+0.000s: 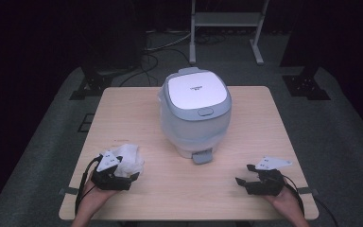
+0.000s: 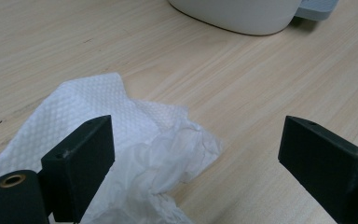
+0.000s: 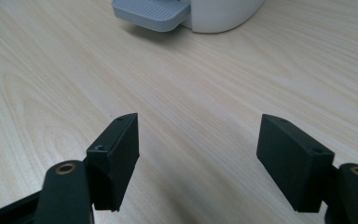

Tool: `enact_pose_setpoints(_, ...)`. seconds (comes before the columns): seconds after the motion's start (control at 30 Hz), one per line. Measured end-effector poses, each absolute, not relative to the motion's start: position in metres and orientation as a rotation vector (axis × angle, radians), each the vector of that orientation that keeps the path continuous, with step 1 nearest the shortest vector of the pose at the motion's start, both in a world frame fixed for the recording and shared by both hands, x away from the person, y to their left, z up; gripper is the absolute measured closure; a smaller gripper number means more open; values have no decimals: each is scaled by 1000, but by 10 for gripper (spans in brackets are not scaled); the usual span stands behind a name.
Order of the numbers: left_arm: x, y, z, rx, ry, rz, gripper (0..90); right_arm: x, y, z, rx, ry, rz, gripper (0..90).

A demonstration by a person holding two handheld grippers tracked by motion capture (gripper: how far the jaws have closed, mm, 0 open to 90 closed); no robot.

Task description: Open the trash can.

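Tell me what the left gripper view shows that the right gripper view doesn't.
The left gripper view has a crumpled white paper towel lying on the table, part of it between the open black jaws of the left gripper and against one jaw. The right gripper view has bare wood between the open jaws of the right gripper, plus a full look at the grey ribbed tray jutting from the cooker's base. Both share the light wooden table and the bottom of the white rounded rice cooker ahead.

Embossed white paper towel [image 2: 98, 121] lies crumpled on the matt, pale wood-grain table [image 2: 242, 84] near a glossy plastic cooker [image 1: 194, 111].
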State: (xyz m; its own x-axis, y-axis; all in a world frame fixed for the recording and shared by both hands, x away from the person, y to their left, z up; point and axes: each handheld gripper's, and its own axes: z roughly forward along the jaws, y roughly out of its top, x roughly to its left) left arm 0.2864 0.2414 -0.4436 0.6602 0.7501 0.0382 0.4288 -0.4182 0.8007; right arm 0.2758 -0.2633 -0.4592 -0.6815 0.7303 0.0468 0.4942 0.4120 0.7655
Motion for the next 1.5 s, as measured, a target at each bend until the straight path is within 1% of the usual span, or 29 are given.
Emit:
enact_pose_setpoints(0.33,284,240,-445,2083,914,499,98,284,-257,-456,1052,2399,1179,285)
enact_pose_setpoints(1.5,283,239,-446,2109,897,491,98,314,-213,-435,942,2462,1181,308)
